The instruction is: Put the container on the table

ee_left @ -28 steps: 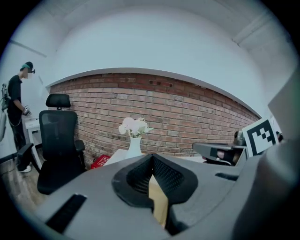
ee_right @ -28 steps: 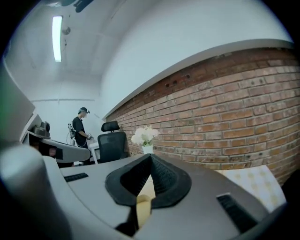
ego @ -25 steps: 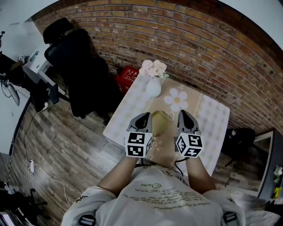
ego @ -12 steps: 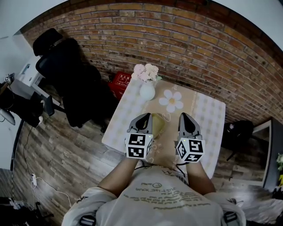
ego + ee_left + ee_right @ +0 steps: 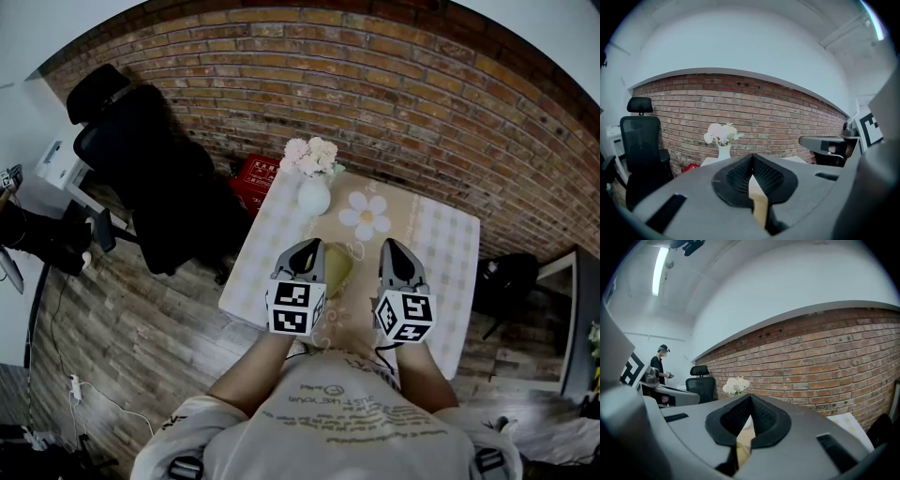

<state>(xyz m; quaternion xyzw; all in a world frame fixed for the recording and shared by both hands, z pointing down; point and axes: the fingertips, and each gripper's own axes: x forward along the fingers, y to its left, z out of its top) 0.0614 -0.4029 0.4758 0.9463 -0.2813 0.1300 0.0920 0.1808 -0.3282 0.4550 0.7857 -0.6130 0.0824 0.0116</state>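
I'm holding the left hand-held gripper (image 5: pixel 306 247) and right hand-held gripper (image 5: pixel 393 246) closed, empty. The yellowish container (image 5: pixel 337 266) between them is looking light and thin-walled, so I'm favouring its rim.

Your table (image 5: pixel 450 253) stands on the wooden floor (image 5: pixel 159 319) with its far edge close to the brick wall (image 5: pixel 394 84), and a pale checked cloth covers it. Take the white vase (image 5: pixel 314 197) as your mark. It stands upright at the table's far left corner with pink and white flowers (image 5: pixel 311 155) in it. Just right of the vase, a beige runner (image 5: pixel 403 214) crosses the cloth from the wall side towards you, with a large white daisy print (image 5: pixel 368 216) on it. Nearer you than the vase, a yellowish container (image 5: pixel 337 264) shows over the runner; you cannot tell whether it rests on the cloth. Left of the vase, a red crate (image 5: pixel 255 174) sits on the floor.
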